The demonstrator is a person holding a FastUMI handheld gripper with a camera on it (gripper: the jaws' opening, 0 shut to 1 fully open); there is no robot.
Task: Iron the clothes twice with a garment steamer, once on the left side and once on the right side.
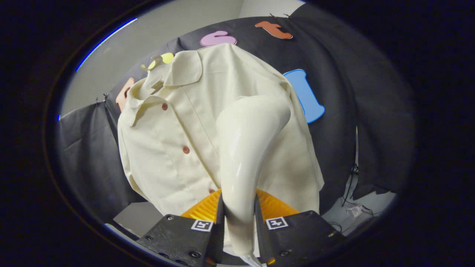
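A: What is seen beyond the jaws?

B: A pale shirt (174,148) is hung against the wall, collar at the top, buttons run down its front. It is the largest thing ahead and lies just beyond the fingers. Next in size is the steamer (245,148): its handle is pinched between the jaws, and its head is carried forward to the cloth, on the side of the placket toward the shirt's short sleeve.

A: How are the jaws set?

B: They are pressed in on the handle from both sides; the gripper (239,222) is closed on it, with no gap seen at either finger.

A: Which way is the steamer pointed?

B: Its long axis is run up and away from the fingers, then curved over at the head toward the shirt. The face itself is turned away and cannot be seen, so contact with the cloth cannot be told.

A: What could be spoiled from here?

B: The handle is smooth and glossy, so it could be twisted in the grip if the head is dragged against a fold. The cloth could be bunched if the pass is made too hard. A button (186,150) could be caught if the head is drifted toward the placket.
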